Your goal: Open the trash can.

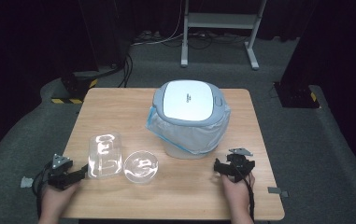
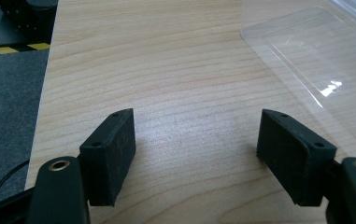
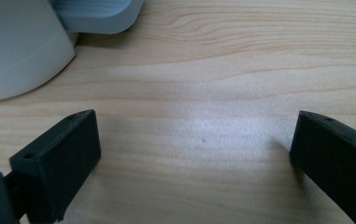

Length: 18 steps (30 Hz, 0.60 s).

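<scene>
1. High view: the left gripper [image 1: 75,176] rests at the near left corner of the desk [image 1: 119,100], its fingers open and empty, just beside the near end of the clear rectangular tray [image 1: 104,155]. The clear round bowl [image 1: 140,166] sits just to the tray's right, apart from it. The right gripper [image 1: 218,169] waits near the front right, also open and empty, close to the lidded bin [image 1: 188,116] with its plastic liner. The tray looks like the thing to take first. Approach it from its near end, so the bowl is not knocked.

2. Left gripper view: the fingers [image 2: 112,154] stand well apart over bare wood, with nothing between them. The tray [image 2: 316,51] lies ahead and to the right, not yet lined up. Swing the gripper right until one wall of the tray sits between the fingers, then close gently; thin clear plastic probably buckles or slips under a hard squeeze.

3. Right gripper view: the fingers [image 3: 59,158] are spread wide over the empty desk, with the bin's base [image 3: 17,51] up at the left. Keep this hand ready near the lid, clear of the liner.
</scene>
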Each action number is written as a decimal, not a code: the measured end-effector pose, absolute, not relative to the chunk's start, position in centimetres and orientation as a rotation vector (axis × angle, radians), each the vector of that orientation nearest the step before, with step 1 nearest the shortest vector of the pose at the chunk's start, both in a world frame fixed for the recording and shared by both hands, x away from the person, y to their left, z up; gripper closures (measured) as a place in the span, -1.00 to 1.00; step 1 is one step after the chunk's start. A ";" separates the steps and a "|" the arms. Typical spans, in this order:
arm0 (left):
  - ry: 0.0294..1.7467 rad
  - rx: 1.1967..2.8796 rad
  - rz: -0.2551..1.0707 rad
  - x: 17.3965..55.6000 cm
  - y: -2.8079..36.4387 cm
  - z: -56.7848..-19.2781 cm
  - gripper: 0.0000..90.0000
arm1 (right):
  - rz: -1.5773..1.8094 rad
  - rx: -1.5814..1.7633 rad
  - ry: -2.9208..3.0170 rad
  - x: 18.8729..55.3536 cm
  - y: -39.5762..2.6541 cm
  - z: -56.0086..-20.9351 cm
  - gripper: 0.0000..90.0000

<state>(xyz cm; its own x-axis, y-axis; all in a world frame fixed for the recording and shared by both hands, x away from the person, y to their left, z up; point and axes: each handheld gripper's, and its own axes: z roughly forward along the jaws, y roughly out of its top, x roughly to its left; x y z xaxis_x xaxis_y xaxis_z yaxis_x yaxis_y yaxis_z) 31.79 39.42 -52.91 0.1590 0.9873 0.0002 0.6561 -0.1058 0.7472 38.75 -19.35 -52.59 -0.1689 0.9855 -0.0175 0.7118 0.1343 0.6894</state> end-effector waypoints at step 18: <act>1.560 1.850 0.666 31.8 39.2 -53.0 -0.69 | 0.770 1.606 1.961 38.6 -19.4 -52.6 -0.95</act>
<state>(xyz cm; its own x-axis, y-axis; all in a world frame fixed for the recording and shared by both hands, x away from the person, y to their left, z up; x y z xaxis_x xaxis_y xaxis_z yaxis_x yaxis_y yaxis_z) 31.82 39.15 -52.98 0.1747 0.9845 -0.0135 0.6710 -0.1089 0.7334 38.55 -19.45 -52.60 -0.1898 0.9817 -0.0186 0.7068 0.1498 0.6913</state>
